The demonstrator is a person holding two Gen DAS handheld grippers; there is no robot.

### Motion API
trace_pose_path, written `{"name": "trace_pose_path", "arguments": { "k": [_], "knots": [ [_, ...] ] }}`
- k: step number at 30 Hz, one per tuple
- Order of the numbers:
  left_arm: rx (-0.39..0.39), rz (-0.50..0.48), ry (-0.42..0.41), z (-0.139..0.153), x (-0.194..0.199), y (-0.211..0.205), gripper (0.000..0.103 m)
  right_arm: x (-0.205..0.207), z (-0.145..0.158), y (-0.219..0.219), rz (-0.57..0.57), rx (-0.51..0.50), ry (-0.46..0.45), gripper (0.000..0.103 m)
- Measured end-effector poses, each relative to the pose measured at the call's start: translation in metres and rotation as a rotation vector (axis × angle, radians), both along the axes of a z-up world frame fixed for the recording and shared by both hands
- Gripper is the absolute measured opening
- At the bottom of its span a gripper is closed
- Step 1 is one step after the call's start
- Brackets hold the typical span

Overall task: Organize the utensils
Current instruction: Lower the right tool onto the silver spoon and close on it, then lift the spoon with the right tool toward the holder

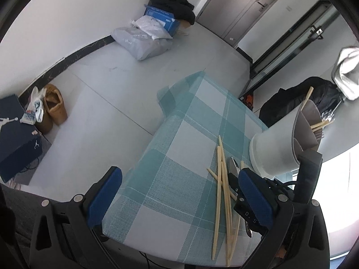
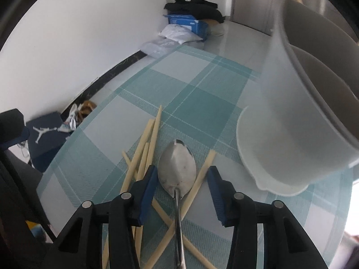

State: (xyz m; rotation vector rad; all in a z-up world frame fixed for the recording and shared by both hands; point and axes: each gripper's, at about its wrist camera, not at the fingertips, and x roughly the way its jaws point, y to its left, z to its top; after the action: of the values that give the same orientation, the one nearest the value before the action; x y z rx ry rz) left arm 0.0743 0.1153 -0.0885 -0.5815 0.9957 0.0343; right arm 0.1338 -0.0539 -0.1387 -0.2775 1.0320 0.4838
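Note:
A metal spoon lies bowl-up on the teal plaid tablecloth, across a loose pile of pale wooden chopsticks. My right gripper is low over it, open, one blue pad on each side of the spoon's bowl with a gap on both sides. Just right of it stands a white utensil holder with grey inner compartments. In the left wrist view the holder has a few chopsticks in it. My left gripper is open and holds nothing, beside the chopstick pile. The spoon is mostly hidden there.
The table edge drops to a grey tiled floor on the left. On the floor are tan shoes, a dark blue shoe box, plastic bags and a blue carton. A black backpack lies beyond the table.

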Motion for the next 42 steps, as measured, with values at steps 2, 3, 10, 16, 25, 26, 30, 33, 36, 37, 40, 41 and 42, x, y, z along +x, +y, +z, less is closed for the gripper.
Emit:
{"name": "trace_pose_path", "arguments": {
  "k": [2,3,10,16,25,26,30,33,36,37,40,41,42],
  "knots": [
    [-0.009,0.009,0.002,0.001,0.001,0.003,0.102,0.003,0.0,0.001,0.01,-0.005,0.006,0.046],
    [-0.015,0.014,0.002,0.001,0.0,0.004,0.102,0.005,0.001,0.003,0.02,-0.005,0.012,0.047],
    [-0.033,0.033,0.013,0.0,0.002,0.009,0.102,0.005,0.001,0.02,0.094,-0.079,-0.022,0.045],
    [-0.044,0.038,0.019,0.001,0.003,0.01,0.102,0.008,0.002,0.028,0.162,-0.111,-0.038,0.042],
    [-0.045,0.045,0.032,-0.001,0.004,0.012,0.102,0.007,0.006,0.023,0.147,-0.055,0.002,0.005],
    [-0.044,0.043,0.032,-0.001,0.004,0.011,0.102,0.006,0.008,0.019,0.13,-0.039,0.004,0.004],
    [-0.034,0.039,0.039,-0.002,0.004,0.007,0.102,0.006,0.018,0.001,0.054,0.042,0.003,0.002],
    [-0.014,0.037,0.04,-0.002,0.004,0.005,0.102,0.007,0.024,-0.009,0.012,0.086,0.014,0.001],
    [-0.003,0.036,0.039,-0.002,0.005,0.003,0.102,0.004,0.035,-0.019,-0.009,0.124,-0.004,0.0],
    [0.008,0.031,0.039,-0.003,0.005,0.001,0.102,0.003,0.037,-0.022,-0.015,0.138,-0.009,0.0],
    [0.022,0.007,0.043,-0.005,0.006,-0.006,0.102,0.0,0.047,-0.034,-0.035,0.187,-0.018,0.0],
    [0.029,-0.01,0.045,-0.006,0.007,-0.011,0.102,-0.001,0.049,-0.038,-0.04,0.2,-0.022,0.0],
    [0.042,-0.023,0.048,-0.007,0.009,-0.015,0.102,-0.002,0.052,-0.043,-0.047,0.215,-0.028,0.0]
  ]
}}
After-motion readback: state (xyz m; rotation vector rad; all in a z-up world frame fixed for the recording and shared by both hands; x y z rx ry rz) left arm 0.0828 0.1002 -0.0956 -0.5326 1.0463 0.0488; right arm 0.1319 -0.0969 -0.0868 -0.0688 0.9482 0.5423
